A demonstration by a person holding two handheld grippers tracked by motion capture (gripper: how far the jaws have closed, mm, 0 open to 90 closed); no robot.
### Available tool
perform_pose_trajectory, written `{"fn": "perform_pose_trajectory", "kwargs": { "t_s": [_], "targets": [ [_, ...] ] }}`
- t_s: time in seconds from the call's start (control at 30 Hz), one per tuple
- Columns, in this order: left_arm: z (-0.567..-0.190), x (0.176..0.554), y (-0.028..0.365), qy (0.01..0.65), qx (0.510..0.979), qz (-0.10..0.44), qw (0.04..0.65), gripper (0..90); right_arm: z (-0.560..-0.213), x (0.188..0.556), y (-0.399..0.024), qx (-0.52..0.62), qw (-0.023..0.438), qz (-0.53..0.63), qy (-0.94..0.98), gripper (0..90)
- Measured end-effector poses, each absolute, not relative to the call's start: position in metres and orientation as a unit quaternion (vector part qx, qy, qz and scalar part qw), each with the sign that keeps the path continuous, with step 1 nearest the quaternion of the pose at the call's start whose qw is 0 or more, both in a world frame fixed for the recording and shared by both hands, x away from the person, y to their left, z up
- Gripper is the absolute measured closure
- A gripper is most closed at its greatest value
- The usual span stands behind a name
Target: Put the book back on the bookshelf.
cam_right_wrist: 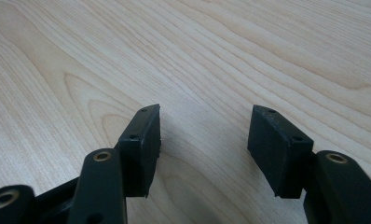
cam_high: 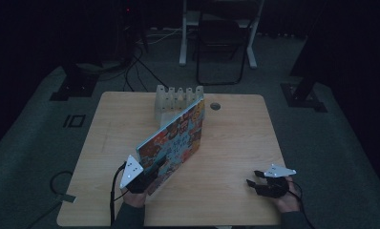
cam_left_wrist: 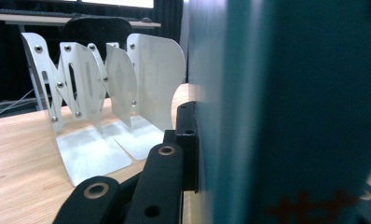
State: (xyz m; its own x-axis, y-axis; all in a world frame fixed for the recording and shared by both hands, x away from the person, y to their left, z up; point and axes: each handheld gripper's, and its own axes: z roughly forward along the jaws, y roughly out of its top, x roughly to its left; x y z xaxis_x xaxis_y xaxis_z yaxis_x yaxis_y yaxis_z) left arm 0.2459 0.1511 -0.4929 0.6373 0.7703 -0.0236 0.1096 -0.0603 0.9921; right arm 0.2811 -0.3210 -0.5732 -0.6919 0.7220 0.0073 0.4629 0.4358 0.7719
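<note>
The wooden surface (cam_high: 236, 143) carries a white metal book rack (cam_high: 178, 101) at its far middle, its upright dividers fanned out. Between the rack and the person's near edge, a colourful picture book (cam_high: 176, 140) is held tilted, its far corner up near the rack and its near corner low. The left tool (cam_high: 145, 179) is clamped on that near corner; in the left gripper view one black jaw presses flat against the teal cover (cam_left_wrist: 286, 107), with the rack's dividers (cam_left_wrist: 104, 84) just ahead and to the side. The right tool (cam_high: 262, 183) rests near the surface's near right edge, well apart from the book, its jaws spread wide and empty over bare wood (cam_right_wrist: 202, 56).

The step seems to be standing the book in the rack. To do it well, keep the grip firm on the corner, bring the book upright, line its spine edge with one gap between dividers, and slide it in. The free right tool could steady the far edge, since a one-corner hold may let the book swing or sag.
</note>
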Motion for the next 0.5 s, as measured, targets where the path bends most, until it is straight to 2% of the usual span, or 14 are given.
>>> {"fn": "perform_pose_trajectory", "kwargs": {
  "t_s": [0.5],
  "targets": [
    [-0.4895,0.2465,0.1594,0.335,0.666,0.279,0.604,81.1,-0.5733,0.2811,-0.3210,0.356,0.164,0.394,0.831,43.3]
  ]
}}
